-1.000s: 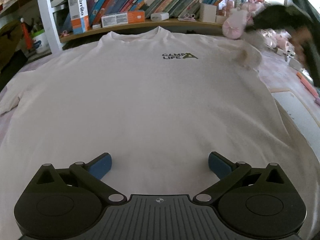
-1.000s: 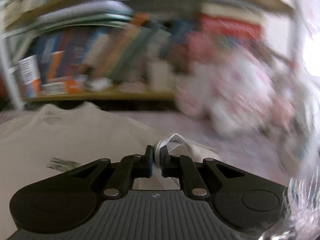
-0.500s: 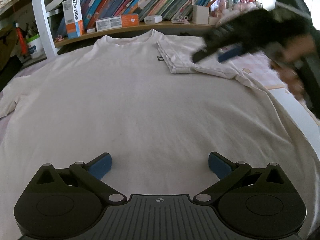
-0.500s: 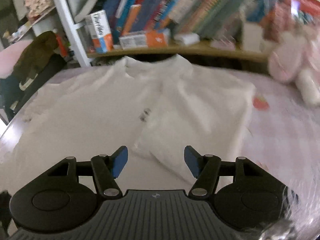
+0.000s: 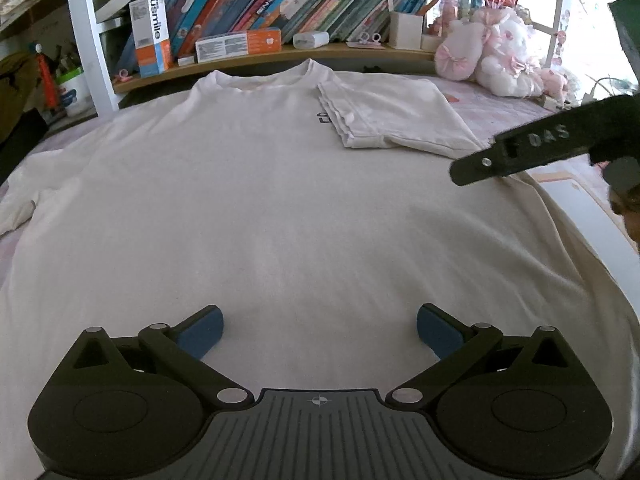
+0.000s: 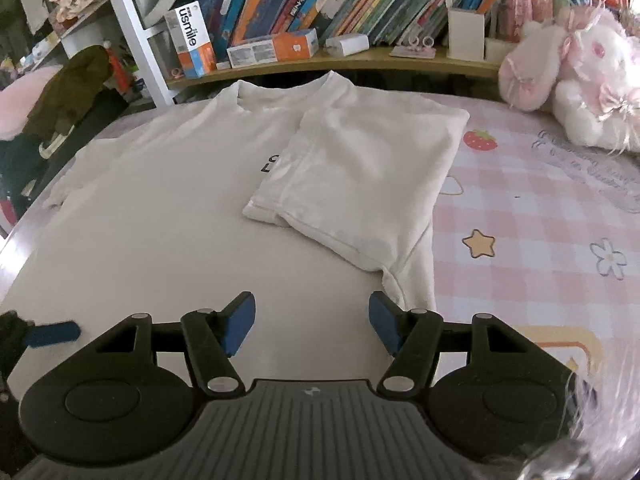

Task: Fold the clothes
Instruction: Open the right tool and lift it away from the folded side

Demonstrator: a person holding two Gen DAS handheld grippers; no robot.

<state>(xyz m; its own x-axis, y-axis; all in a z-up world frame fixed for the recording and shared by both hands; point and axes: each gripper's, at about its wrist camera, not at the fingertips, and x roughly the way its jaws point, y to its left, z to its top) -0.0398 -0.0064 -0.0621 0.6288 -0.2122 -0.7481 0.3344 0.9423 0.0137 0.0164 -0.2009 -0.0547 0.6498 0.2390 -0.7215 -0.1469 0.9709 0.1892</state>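
A white T-shirt lies spread front up on the bed, collar toward the bookshelf. Its right sleeve is folded inward over the chest and covers part of the black print. My left gripper stands wide open just above the shirt's lower middle, with only flat cloth between its blue pads. My right gripper hovers over the shirt's right side below the folded sleeve; its jaws are opening and nothing is between them. In the left wrist view the right gripper reaches in from the right edge.
A wooden shelf packed with books, a white and orange box and a pen holder runs behind the bed. Pink plush toys sit at the back right. Pink checked bedsheet shows right of the shirt. Dark clutter stands at the left.
The right gripper carried the sleeve over the chest, let it go and opened, then drew back toward the shirt's right side. The sleeve now lies folded. The left gripper stayed put.
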